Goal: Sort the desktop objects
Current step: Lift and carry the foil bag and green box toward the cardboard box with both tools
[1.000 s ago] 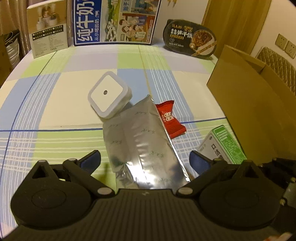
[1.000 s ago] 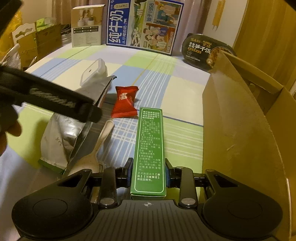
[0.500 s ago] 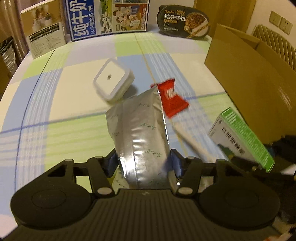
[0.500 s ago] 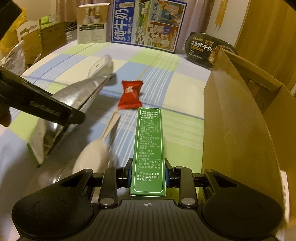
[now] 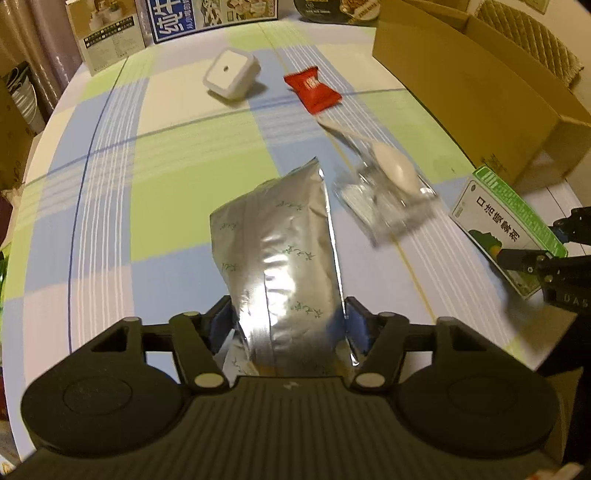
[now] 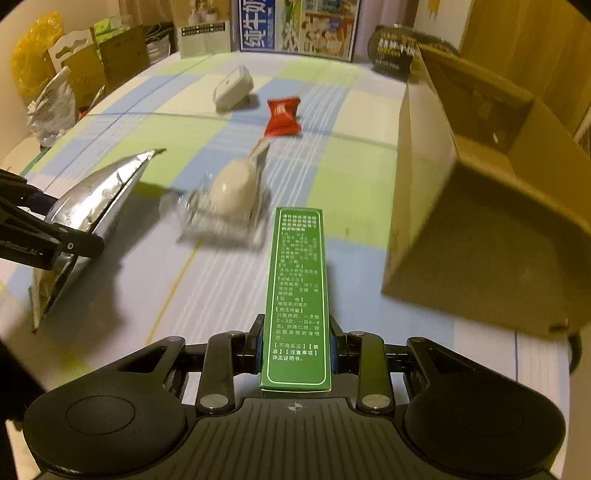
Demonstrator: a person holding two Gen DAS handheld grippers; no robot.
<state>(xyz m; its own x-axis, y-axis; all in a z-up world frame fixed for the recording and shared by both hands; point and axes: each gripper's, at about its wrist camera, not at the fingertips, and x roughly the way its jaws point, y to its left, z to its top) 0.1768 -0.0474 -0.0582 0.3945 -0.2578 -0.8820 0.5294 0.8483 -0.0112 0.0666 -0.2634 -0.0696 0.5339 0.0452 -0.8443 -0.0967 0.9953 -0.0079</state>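
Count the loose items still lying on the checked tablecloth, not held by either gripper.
3: white square plug-in device at the far side, red snack packet beside it, wrapped white plastic spoon nearest. Others could be hidden.

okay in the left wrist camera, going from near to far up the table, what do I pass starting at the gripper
left hand-held gripper → silver foil pouch held in it → wrapped white spoon → red snack packet → white square plug-in night light → blue milk carton at the table's far edge.
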